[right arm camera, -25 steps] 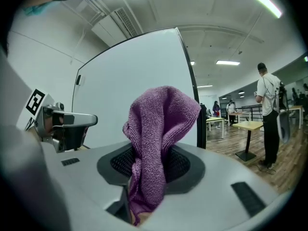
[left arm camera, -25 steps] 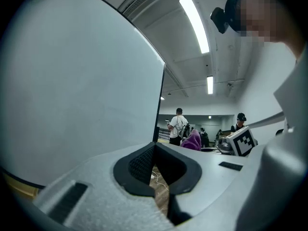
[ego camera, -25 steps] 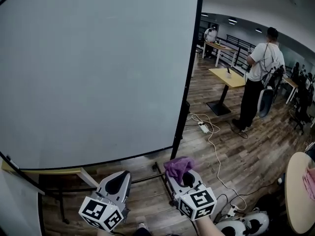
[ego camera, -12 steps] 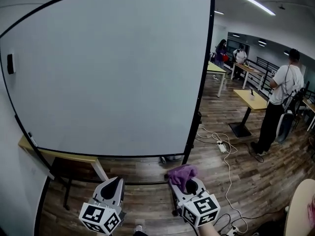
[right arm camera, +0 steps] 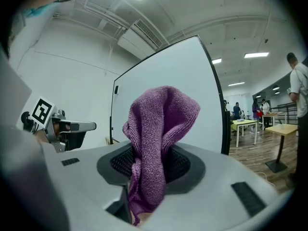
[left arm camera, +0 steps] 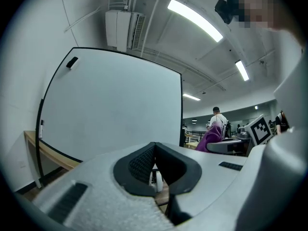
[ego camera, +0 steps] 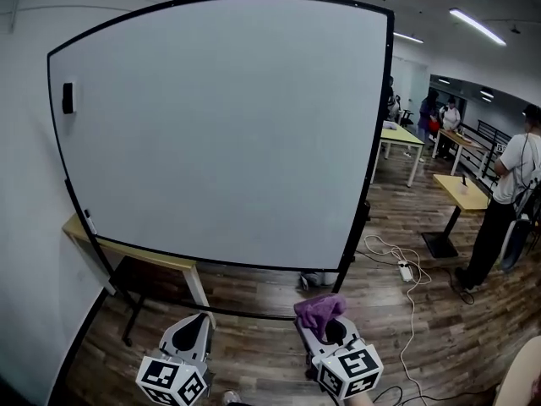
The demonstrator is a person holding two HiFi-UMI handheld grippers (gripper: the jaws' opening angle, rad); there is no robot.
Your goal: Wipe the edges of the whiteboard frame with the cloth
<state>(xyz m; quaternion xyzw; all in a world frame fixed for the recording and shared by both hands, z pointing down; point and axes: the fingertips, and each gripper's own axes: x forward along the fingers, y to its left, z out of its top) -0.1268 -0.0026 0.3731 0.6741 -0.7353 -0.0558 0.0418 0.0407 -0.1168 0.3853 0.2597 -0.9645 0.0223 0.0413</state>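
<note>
My right gripper (ego camera: 328, 326) is clamped on the purple cloth (ego camera: 319, 309), low at five o'clock and well short of the whiteboard frame (ego camera: 377, 142). The left gripper (ego camera: 193, 331) is at seven o'clock, jaws together on nothing. The risk I see: the cloth bunches loosely, so bare jaw could scrape the frame.

Nubby purple cloth (right arm camera: 159, 124), matt whiteboard (ego camera: 228, 125), prob. wood floor (ego camera: 380, 311)
</note>
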